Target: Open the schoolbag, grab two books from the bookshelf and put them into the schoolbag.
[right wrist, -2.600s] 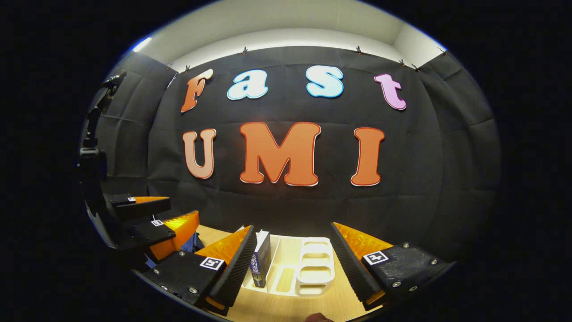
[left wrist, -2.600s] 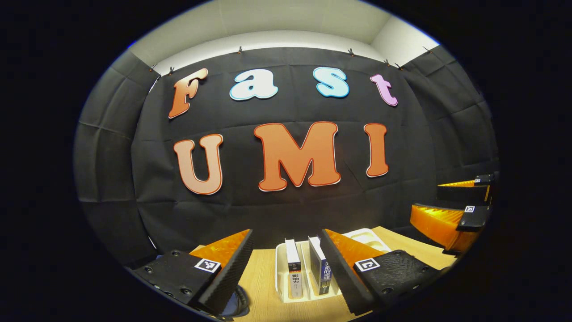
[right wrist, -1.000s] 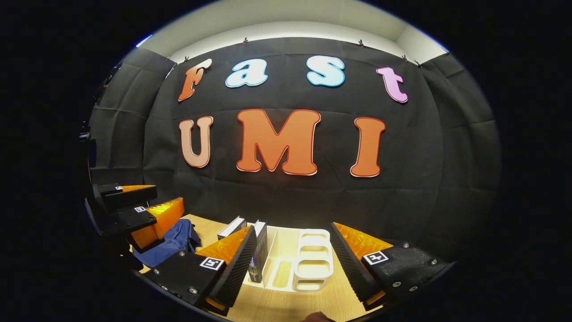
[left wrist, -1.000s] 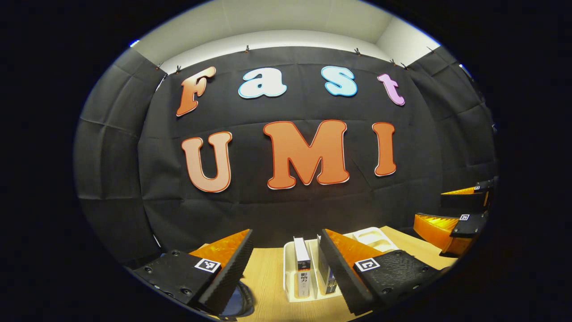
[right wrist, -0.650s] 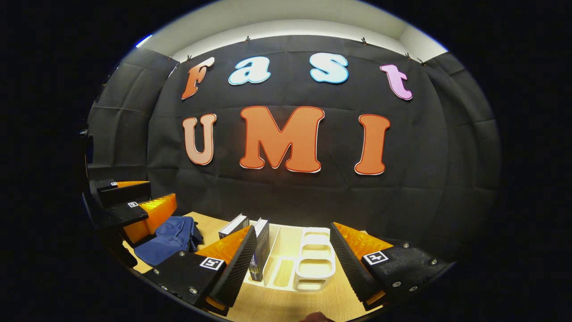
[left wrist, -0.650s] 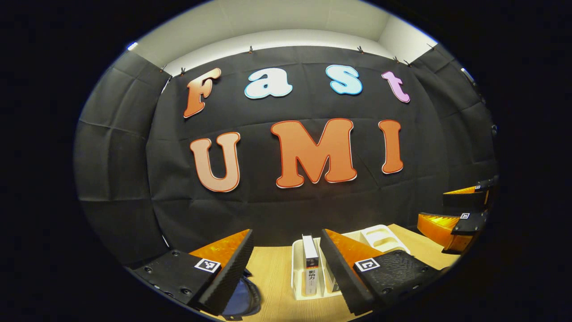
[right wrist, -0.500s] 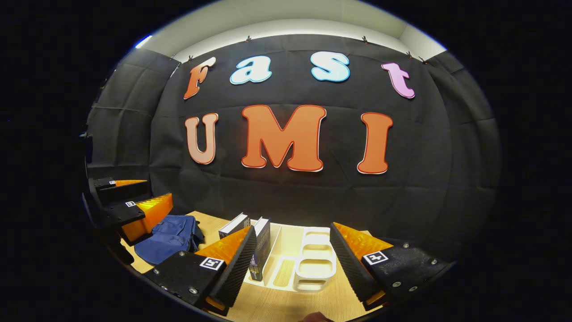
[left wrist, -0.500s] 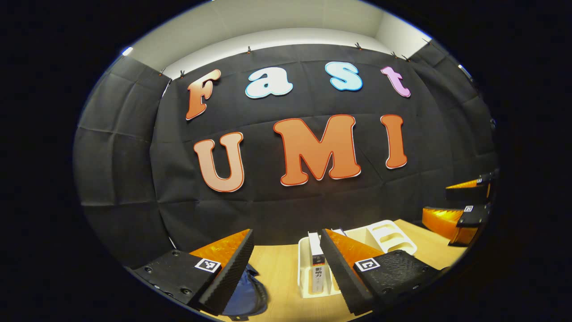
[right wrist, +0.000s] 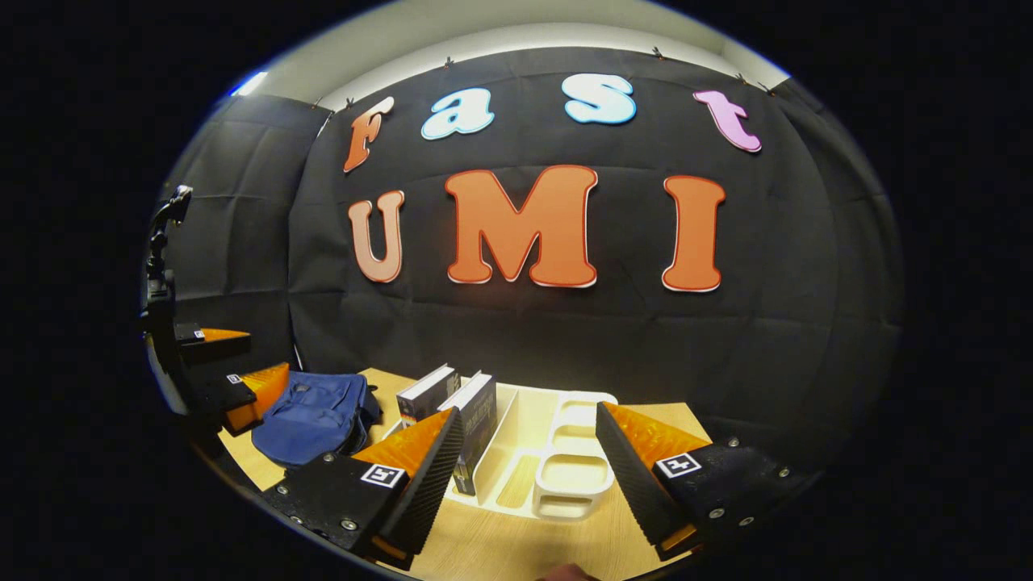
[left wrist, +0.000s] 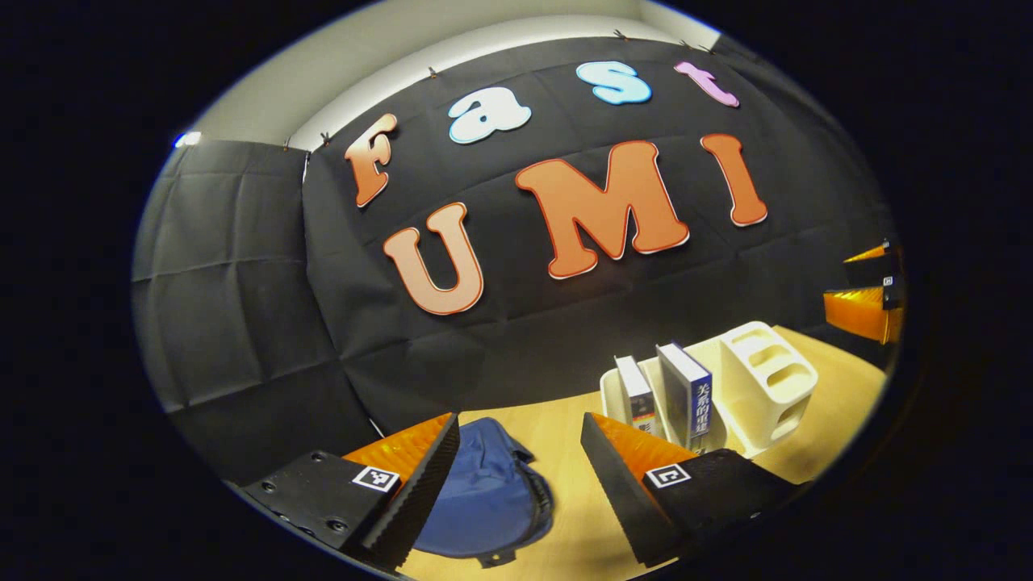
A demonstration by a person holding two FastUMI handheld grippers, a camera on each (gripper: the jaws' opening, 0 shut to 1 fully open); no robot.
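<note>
Opening step, judged not yet begun: schoolbag (left wrist: 484, 492) lies slumped and apparently closed on the desk (left wrist: 815, 420), blue, soft fabric, left of the white bookshelf (left wrist: 767, 379). Two books (left wrist: 686, 395) stand upright in the bookshelf. Left gripper (left wrist: 516, 476) hovers above the schoolbag, jaws spread, empty. Right gripper (right wrist: 524, 468) near the bookshelf, jaws spread, empty. Next: find and pinch the zipper pull; cannot make it out here.

The blue book (left wrist: 696, 403) in the rack has white Chinese characters down its spine, which appear to read 关系的重建. The print on the white book (left wrist: 637, 395) beside it is too small to read. The square coded markers (left wrist: 375, 478) on the fingers of the left gripper (left wrist: 516, 424) carry no letters or numbers.
</note>
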